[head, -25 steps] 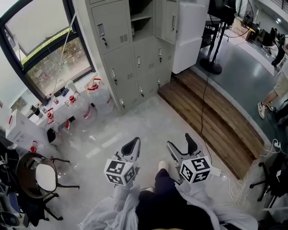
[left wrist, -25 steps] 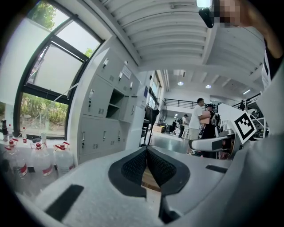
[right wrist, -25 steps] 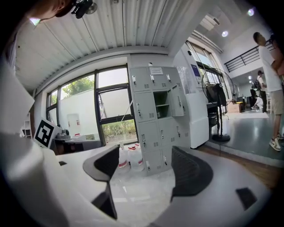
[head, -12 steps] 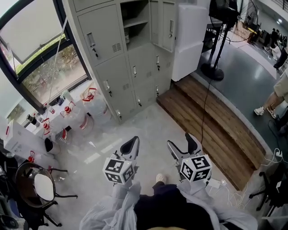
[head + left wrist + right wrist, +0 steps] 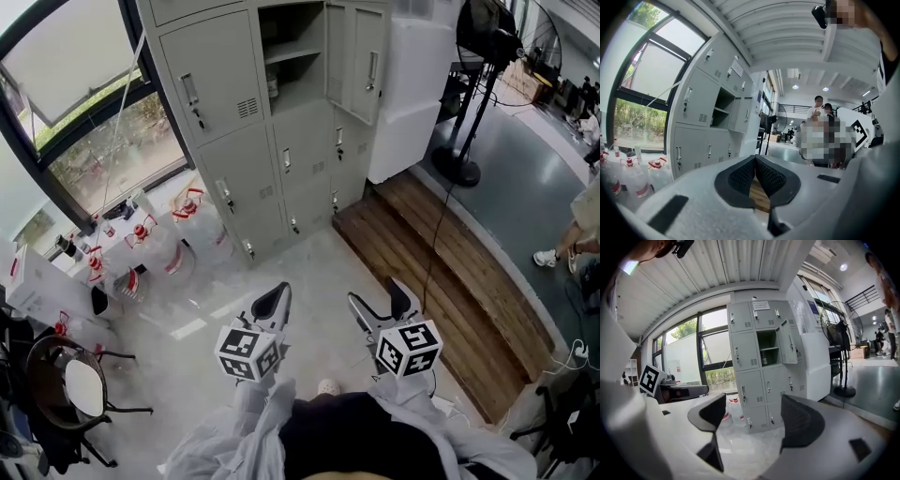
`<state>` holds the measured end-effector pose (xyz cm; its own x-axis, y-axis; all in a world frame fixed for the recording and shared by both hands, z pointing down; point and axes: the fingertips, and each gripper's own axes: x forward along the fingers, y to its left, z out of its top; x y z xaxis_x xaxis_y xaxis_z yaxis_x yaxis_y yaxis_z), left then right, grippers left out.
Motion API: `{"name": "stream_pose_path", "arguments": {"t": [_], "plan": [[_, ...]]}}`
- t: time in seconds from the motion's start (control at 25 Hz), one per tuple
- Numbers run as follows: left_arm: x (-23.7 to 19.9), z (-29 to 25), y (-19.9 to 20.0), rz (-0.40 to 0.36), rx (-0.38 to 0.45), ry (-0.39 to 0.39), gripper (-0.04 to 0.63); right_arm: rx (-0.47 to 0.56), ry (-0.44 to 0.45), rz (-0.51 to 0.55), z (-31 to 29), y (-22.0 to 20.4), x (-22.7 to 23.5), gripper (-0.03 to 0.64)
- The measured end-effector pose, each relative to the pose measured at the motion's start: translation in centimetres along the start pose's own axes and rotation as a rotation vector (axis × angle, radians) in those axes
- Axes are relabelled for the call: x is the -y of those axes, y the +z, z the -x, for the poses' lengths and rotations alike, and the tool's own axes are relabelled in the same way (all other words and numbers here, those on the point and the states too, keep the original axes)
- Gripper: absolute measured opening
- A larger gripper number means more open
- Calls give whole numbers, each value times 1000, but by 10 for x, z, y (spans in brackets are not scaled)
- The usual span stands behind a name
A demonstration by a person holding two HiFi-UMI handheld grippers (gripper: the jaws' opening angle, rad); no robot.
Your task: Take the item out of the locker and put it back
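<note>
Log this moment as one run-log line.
phase: facing locker, not yet reaching | door: open | item: on shelf inside | left claw: shut, empty | right claw: open, empty

**Locker contents and room edges unclear**

The locker (image 5: 234,159) is cut off by the head view's top edge. Inside its open compartment (image 5: 298,70), a small dark item (image 5: 272,87) is too tiny to identify. A bystander (image 5: 581,220) at the right edge shows only legs and a shoe.
</note>
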<state>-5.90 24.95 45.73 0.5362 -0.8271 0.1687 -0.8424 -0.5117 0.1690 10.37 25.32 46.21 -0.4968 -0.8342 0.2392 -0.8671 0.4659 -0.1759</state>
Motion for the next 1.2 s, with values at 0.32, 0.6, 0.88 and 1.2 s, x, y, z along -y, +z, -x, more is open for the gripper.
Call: {"name": "stream_pose_path", "arguments": {"t": [0.32,0.6,0.88,1.2], "plan": [[-7,-7,-8,39,-10,44,8,-27,38,4,-15,0,9,350],[-17,-15,-12,38,-27,67,8,-30,43,-6,-26,-4,15,350],[-39,-54,-2,36,-22,70,8,-23,20,-11,-59,7,43,350],[-87,-125,23,30,-15,59,8,-28,19,-12,-134,32,78,350]]}}
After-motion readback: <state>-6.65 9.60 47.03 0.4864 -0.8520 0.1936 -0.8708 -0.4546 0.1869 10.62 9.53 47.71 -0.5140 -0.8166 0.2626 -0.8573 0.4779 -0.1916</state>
